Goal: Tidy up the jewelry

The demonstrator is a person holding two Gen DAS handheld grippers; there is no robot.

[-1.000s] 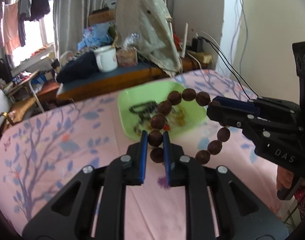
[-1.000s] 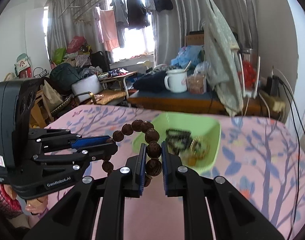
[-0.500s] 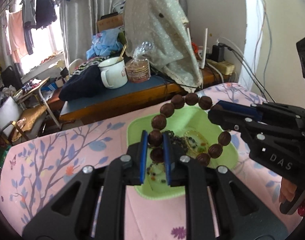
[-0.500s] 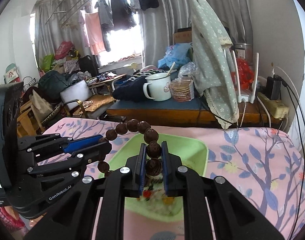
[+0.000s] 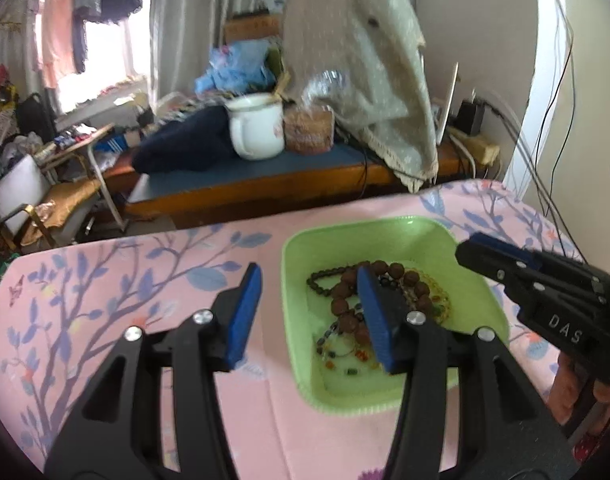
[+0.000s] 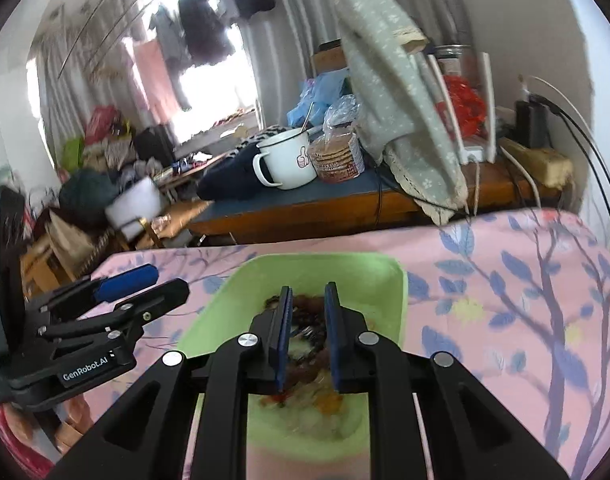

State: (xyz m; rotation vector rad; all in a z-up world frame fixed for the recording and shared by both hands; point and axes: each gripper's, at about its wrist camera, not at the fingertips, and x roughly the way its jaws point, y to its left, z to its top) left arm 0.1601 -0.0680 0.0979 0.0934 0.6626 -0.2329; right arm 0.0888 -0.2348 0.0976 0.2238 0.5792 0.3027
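Beads [image 5: 347, 300] are lying in tray [image 5: 481, 300] w/ other jewelry; left hand-held gripper [image 5: 309, 296] and right hand-held gripper [image 6: 308, 320] are hanging released, nothing visibly left outside.

Both tools are showing matte black angular frames with triangular cut-outs and round silver screws. The left gripper [image 5: 307, 280] is wearing blue pads on its fingers [image 5: 245, 308]; white "GenRobot.AI" lettering is showing on its side. The right gripper [image 6: 308, 308] is carrying blue-padded fingers [image 6: 332, 332] and white "DAS" lettering.
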